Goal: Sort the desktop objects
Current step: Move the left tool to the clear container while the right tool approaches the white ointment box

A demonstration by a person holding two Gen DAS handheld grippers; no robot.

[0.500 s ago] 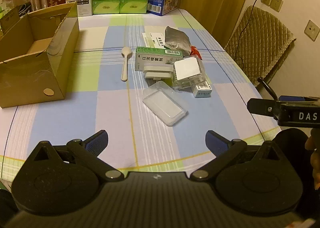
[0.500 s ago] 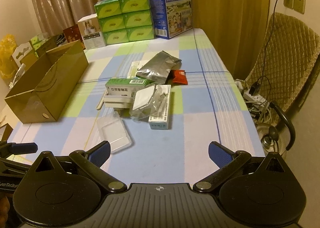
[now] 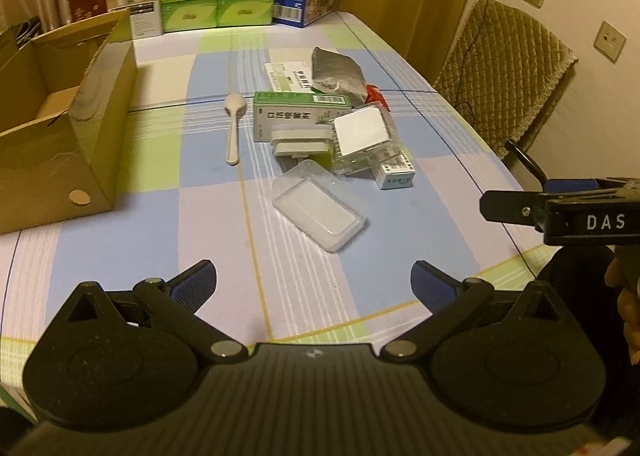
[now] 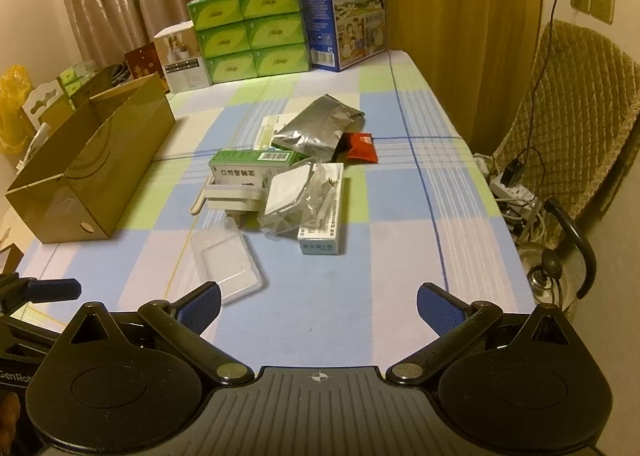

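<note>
Hovering low over the checked surface (image 3: 120,256), both empty: left hand-held gripper (image 3: 314,282) and right hand-held gripper (image 4: 319,302), jaws spread wide. Lying just ahead: clear plastic tray (image 3: 319,209); beyond it, green box (image 3: 298,116), spoon (image 3: 233,127), foil pouch (image 4: 316,127). Standing ahead-left: cardboard box (image 3: 68,144).

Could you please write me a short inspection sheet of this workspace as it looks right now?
Surface: checked tablecloth, flat.
Job's things: cardboard box open; spoon, green carton, clear tray, foil pouch, red packet piled mid-table.
Clutter: green tissue boxes, milk case at far edge.
Grippers: left gripper, right gripper open, holding nothing.
Cables: power strip on floor.
Surroundings: padded chair, curtains.
</note>
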